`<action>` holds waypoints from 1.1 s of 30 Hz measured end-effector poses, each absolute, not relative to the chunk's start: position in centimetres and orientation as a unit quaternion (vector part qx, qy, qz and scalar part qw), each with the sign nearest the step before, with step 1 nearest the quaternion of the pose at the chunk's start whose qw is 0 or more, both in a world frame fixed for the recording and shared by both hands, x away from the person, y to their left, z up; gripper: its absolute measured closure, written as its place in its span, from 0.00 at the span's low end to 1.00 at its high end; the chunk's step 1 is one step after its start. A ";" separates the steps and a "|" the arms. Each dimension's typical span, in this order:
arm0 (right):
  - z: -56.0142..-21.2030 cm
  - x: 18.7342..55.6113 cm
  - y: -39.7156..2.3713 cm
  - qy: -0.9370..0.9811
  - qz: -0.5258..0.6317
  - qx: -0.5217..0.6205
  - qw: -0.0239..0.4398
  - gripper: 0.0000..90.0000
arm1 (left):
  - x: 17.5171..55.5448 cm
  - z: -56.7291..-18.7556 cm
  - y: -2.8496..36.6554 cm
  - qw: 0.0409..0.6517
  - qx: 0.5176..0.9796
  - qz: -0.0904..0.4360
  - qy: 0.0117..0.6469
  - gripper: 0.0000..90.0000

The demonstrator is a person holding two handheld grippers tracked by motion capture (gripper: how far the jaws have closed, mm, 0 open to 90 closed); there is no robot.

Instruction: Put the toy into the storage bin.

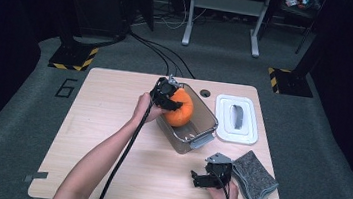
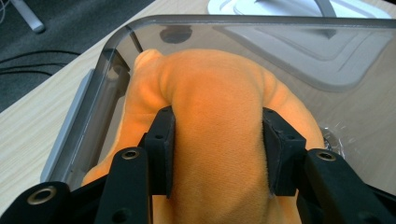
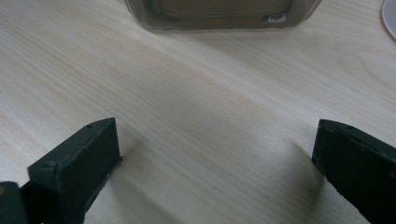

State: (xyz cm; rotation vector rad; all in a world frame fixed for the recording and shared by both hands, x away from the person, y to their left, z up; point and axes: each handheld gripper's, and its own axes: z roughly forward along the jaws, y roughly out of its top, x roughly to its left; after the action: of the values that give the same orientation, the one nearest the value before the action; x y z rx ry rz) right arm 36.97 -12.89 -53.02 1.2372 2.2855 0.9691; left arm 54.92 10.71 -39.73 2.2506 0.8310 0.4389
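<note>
- My left gripper [image 2: 217,140] has both pads pressed into the orange plush toy [image 2: 215,116], clamped across its middle; the fabric bulges between the jaws.
- The toy sits at the far end of the clear plastic bin [image 1: 207,118], partly inside and partly above the rim, leaning on the far wall.
- My right gripper [image 1: 208,176] rests on the table [image 1: 111,122] near the front edge, jaws wide apart, nothing between them. Grey folded cloth [image 1: 254,176] just beside it.
- White lid [image 1: 236,119] with a grey handle lies flat to the right of the bin, apart from it.
- Risk: the toy is soft and springy. If I let go while it rides above the rim, I judge it could pop up or tip out over the wall.
- Risk: pushing down one-handed may slide or tilt the light bin, since my right gripper isn't bracing it.
- Risk: plush could snag on a pad as I pull away and get dragged back out.
- Writing: a dark "6" [image 1: 66,88] on the floor left of the table. No brand or label readable on bin, lid or toy.
</note>
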 end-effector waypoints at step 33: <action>-53.0 37.0 -12.9 0.811 0.343 0.435 0.185 0.00 | 55.7 -39.8 11.6 0.347 0.865 0.118 0.343 0.17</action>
State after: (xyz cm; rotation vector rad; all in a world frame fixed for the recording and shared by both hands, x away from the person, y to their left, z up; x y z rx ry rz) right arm 37.00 -12.95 -53.03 1.2263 2.2865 0.9674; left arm 55.68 11.60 -39.84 2.2448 0.8894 0.3054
